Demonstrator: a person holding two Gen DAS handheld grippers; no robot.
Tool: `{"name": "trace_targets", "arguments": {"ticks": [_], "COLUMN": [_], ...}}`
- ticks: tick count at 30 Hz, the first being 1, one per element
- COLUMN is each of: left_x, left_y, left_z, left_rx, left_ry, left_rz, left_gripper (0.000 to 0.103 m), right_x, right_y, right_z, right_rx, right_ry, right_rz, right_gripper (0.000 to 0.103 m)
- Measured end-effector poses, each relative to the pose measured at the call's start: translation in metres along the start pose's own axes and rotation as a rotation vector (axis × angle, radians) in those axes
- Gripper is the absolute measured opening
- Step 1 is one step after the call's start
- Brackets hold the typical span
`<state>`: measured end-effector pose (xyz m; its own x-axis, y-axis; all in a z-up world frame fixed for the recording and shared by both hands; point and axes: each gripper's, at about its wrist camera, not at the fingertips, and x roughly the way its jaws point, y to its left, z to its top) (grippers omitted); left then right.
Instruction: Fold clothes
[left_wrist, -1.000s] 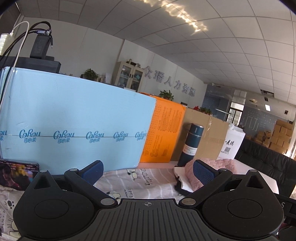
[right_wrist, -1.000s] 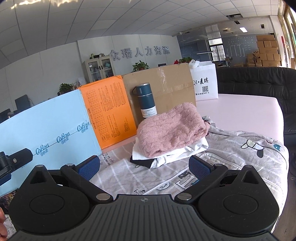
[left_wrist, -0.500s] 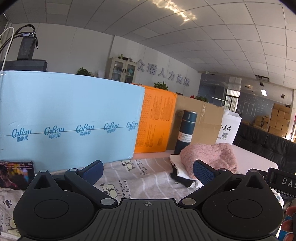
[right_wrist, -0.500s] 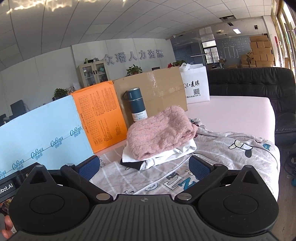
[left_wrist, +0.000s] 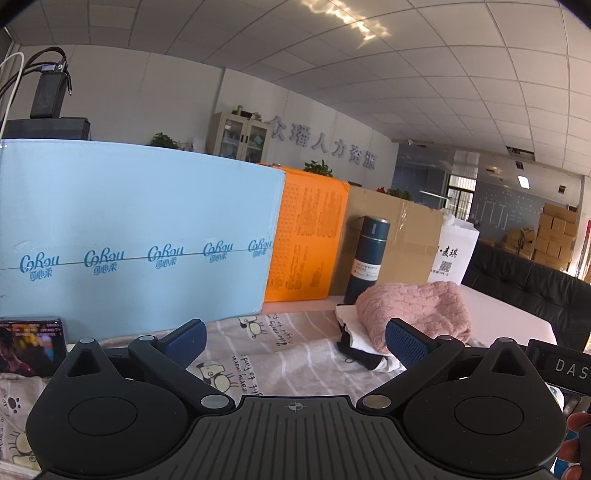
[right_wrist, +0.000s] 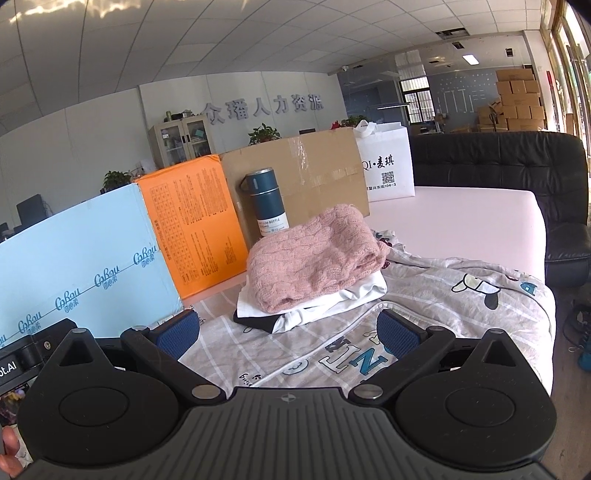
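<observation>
1. My left gripper (left_wrist: 294, 341) has its fingers spread wide and grips nothing; it hangs above the printed grey garment (left_wrist: 280, 354) without touching it.
2. My right gripper (right_wrist: 289, 332) is likewise spread wide and empty, poised over the same garment (right_wrist: 424, 295), which lies spread flat on the pink desk (right_wrist: 480, 214) with cartoon dogs and large letters on it.
3. Beyond my fingers sits a stack of folded clothes: a pink knitted sweater (right_wrist: 314, 258) on top, a white piece (right_wrist: 332, 301) under it, and a black piece (right_wrist: 255, 320) at the bottom. The stack rests on the far part of the printed garment.
4. Just behind the stack a dark teal bottle (right_wrist: 266, 201) stands upright.
5. Along the back of the desk stand a light blue box (left_wrist: 140, 240), an orange box (left_wrist: 306, 240), a brown cardboard box (right_wrist: 306, 173) and a white paper bag (right_wrist: 386, 166), side by side.
6. A phone (left_wrist: 31, 345) with a lit screen leans at the foot of the blue box, to my left.
7. A black sofa (right_wrist: 517, 166) stands just beyond the desk's far right side.
</observation>
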<state>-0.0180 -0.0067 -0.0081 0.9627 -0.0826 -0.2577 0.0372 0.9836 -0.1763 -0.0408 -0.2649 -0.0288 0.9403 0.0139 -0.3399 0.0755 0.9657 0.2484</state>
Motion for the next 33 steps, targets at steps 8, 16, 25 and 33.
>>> {"name": "trace_targets", "arguments": {"ticks": [8, 16, 25, 33], "left_x": [0.0005, -0.0009, -0.0016, -0.0013], "left_y": [-0.0009, -0.0019, -0.0027, -0.003], "left_z": [-0.0001, 0.0, 0.0008, 0.0003], "left_rx": [0.001, 0.003, 0.002, 0.004], "left_ry": [0.004, 0.001, 0.001, 0.003], "left_rz": [-0.004, -0.009, -0.015, -0.02], "left_gripper": [0.103, 0.103, 0.103, 0.103], "right_x": [0.0007, 0.0002, 0.0, 0.0005], "right_y": [-0.0006, -0.0005, -0.0002, 0.0012], "right_z": [0.0004, 0.0002, 0.0003, 0.0005], "right_rx": [0.0, -0.002, -0.008, -0.009], "right_ry": [0.001, 0.001, -0.001, -0.001], "right_rz": [-0.003, -0.001, 0.001, -0.001], "right_gripper": [0.103, 0.103, 0.103, 0.103]}}
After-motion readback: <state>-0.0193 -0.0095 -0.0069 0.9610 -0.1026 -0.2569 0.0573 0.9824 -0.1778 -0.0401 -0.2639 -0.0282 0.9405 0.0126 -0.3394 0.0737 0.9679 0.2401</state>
